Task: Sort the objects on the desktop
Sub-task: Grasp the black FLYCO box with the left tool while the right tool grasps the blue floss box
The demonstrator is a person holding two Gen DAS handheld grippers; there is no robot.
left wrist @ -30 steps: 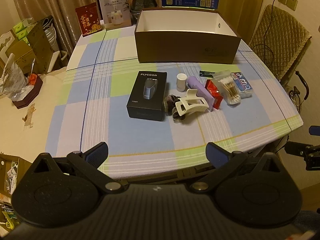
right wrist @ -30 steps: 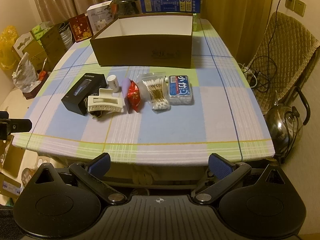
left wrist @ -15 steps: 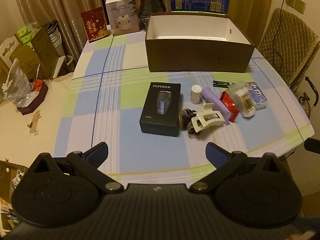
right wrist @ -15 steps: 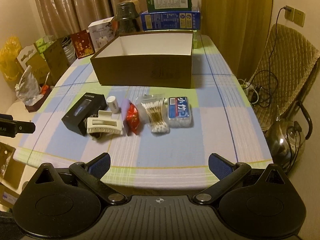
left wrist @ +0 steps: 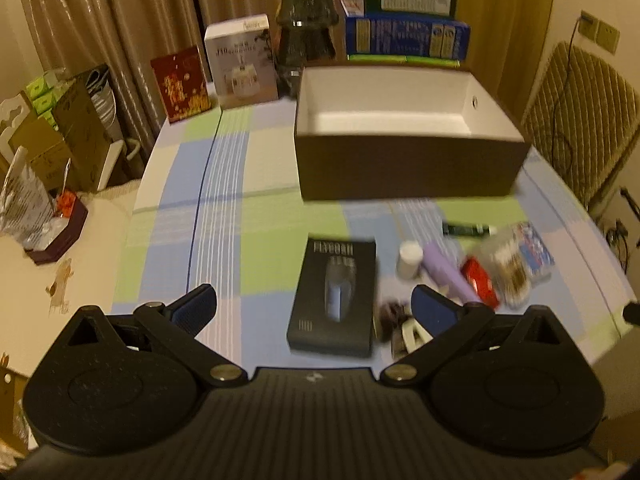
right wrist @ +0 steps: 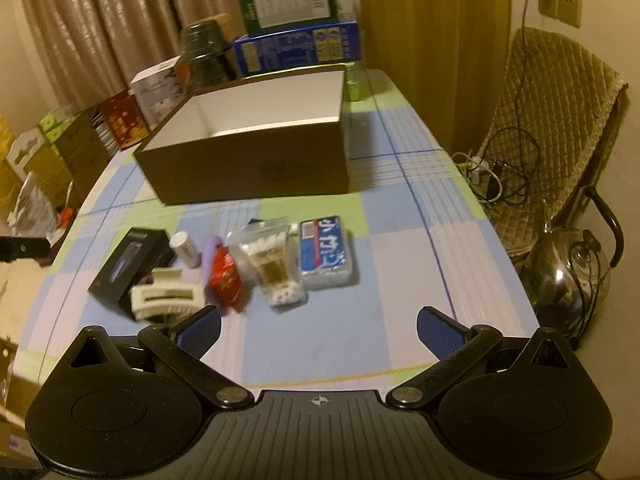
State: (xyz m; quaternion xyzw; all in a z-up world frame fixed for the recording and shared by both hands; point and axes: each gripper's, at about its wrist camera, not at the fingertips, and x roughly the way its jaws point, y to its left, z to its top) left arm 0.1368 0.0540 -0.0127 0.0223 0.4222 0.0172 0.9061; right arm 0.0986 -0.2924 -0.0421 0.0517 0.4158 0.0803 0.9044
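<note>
The left gripper (left wrist: pixel 314 304) is seen with its jaws spread wide and nothing between them, held above the near edge of the table (left wrist: pixel 224 216); the black box (left wrist: pixel 334 298) lies partly inside the gap as viewed, not touched. The right gripper (right wrist: pixel 318 326) is likewise released and empty, held over the near edge of the table (right wrist: pixel 400 248), with bare checked cloth between its fingers. Just beyond the left finger (right wrist: pixel 200 328) of the right gripper a cream hair clip (right wrist: pixel 166 296) is noted, resting against the black box (right wrist: pixel 130 264). A row of small items runs parallel to the near edge, toward the right side of the table: a small white bottle (right wrist: pixel 185 249), a purple tube (right wrist: pixel 212 252), a red packet (right wrist: pixel 226 278), a clear bag of cotton swabs (right wrist: pixel 272 266) and a blue-labelled pack (right wrist: pixel 326 254), each touching or just beside its neighbour. In the left wrist view the same row is blurred; the white bottle (left wrist: pixel 410 260), purple tube (left wrist: pixel 444 272) and red packet (left wrist: pixel 480 282) can be made out, and a dark pen-like item (left wrist: pixel 466 229) lies behind them. An open brown carton (right wrist: pixel 256 152) with a white, empty interior stands toward the far edge, well apart from the row. Printed boxes (left wrist: pixel 242 62) and a dark glass jar (left wrist: pixel 306 30) are lined along the far edge.
</note>
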